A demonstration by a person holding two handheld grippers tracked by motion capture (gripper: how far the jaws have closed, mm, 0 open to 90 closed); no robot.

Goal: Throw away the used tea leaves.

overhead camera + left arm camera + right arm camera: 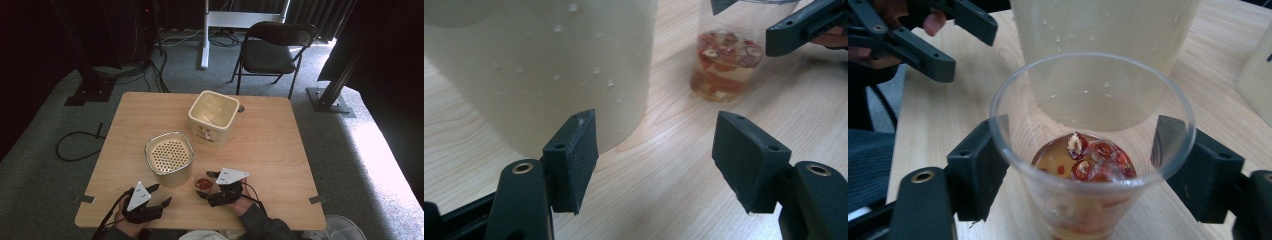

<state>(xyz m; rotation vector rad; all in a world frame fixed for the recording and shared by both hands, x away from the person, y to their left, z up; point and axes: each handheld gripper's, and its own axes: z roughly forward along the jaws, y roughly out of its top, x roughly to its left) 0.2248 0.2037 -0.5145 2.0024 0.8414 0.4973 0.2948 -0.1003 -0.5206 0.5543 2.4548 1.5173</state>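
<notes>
Clear plastic cup [1092,150] holding amber liquid and red fruit pieces stands on the wooden worktop [280,150], near its front edge at about 6 o'clock from the centre in the high view. The right gripper [212,184] brackets this cup: in the right gripper view one black jaw sits at the cup's 9 o'clock side and the other at its 3 o'clock side, both close against the wall; whether the pads actually press on it cannot be told. The left gripper [654,150] rests low over the worktop with its jaws apart and nothing between them, only bare wood showing in the gap. A cream container [169,159] with a perforated lid stands just beside the cup, at the cup's 10 o'clock in the high view, its wet side wall directly ahead of the left gripper. A second, open cream square container [214,116] stands farther back, toward 12 o'clock. A folding chair [272,50] stands on the carpet beyond the worktop.
</notes>
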